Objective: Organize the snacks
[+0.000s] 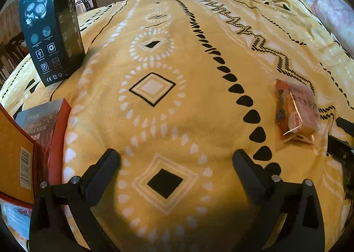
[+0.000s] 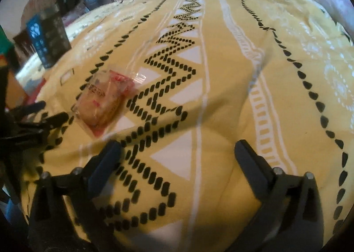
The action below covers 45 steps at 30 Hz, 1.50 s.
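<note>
A snack in a clear wrapper with red print [image 1: 295, 112] lies on the yellow patterned bedspread [image 1: 177, 57], to the right of my left gripper [image 1: 176, 156]. The left gripper is open and empty, low over the bedspread. In the right wrist view the same snack [image 2: 104, 99] lies ahead and to the left of my right gripper [image 2: 177, 148], which is open and empty. The left gripper's black fingers [image 2: 42, 117] show at the left edge of the right wrist view, just left of the snack.
A tall black product box [image 1: 52, 33] stands at the far left of the bed, also in the right wrist view [image 2: 49, 37]. An orange and red open box with a mask packet [image 1: 31, 141] sits at the left. Pillows and clothes [image 1: 320, 2] pile up at the back.
</note>
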Available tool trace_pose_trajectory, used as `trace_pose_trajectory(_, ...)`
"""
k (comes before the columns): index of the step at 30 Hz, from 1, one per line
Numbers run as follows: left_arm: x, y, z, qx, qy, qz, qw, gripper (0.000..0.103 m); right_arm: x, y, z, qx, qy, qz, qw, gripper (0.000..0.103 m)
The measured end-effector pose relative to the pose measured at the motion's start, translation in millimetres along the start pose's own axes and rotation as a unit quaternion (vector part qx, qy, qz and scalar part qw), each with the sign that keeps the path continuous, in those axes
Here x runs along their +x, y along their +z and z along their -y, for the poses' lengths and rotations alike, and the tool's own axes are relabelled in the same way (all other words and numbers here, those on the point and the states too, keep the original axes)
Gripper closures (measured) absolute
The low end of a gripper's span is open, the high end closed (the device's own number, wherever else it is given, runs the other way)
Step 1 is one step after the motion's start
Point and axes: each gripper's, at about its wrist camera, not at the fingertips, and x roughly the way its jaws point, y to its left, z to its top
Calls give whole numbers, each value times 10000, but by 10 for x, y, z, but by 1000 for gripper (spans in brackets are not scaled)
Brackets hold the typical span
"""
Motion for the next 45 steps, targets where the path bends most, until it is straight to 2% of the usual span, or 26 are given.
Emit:
trace_pose_trajectory(3, -11, -9, 2, 9, 13, 7, 10000, 0, -29, -20, 31, 75, 101, 73, 9999, 0)
trace_pose_trajectory(8, -10, -6, 2, 9, 13, 6, 10000, 0, -27, -37, -18, -4, -15, 62, 10000, 0)
trace_pose_trajectory(45, -7, 0, -1, 6, 17, 1, 10000, 0, -40, -16, 1, 20, 16, 111, 9999, 0)
